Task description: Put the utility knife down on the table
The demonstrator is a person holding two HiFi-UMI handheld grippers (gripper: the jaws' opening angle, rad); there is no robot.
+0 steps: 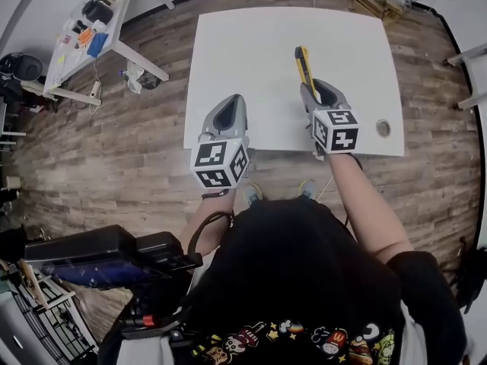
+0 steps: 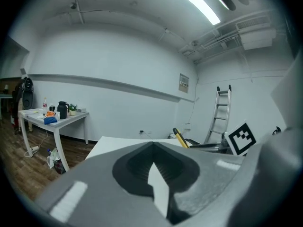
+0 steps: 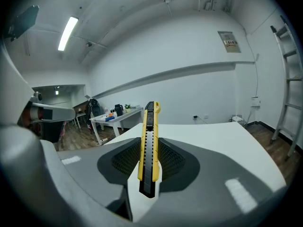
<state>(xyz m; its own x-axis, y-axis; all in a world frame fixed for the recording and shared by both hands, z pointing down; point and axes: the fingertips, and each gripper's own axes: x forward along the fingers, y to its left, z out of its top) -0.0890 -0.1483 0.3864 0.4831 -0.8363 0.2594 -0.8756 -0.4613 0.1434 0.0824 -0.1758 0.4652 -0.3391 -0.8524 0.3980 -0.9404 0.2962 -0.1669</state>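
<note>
A yellow and black utility knife (image 3: 148,145) sticks out forward from my right gripper (image 3: 149,162), whose jaws are shut on its rear part. In the head view the utility knife (image 1: 303,65) hangs over the white table (image 1: 251,59), ahead of the right gripper (image 1: 313,91). My left gripper (image 1: 229,117) is held at the table's near left part, its jaws shut with nothing between them. From the left gripper view the left gripper (image 2: 154,167) shows closed pads, and the utility knife (image 2: 179,138) appears at the right, beside the right gripper's marker cube.
A round hole (image 1: 383,128) sits in the table near its right front corner. A second white table (image 1: 91,29) with several small items stands at the far left. A ladder (image 2: 221,110) leans on the wall. Wooden floor surrounds the table.
</note>
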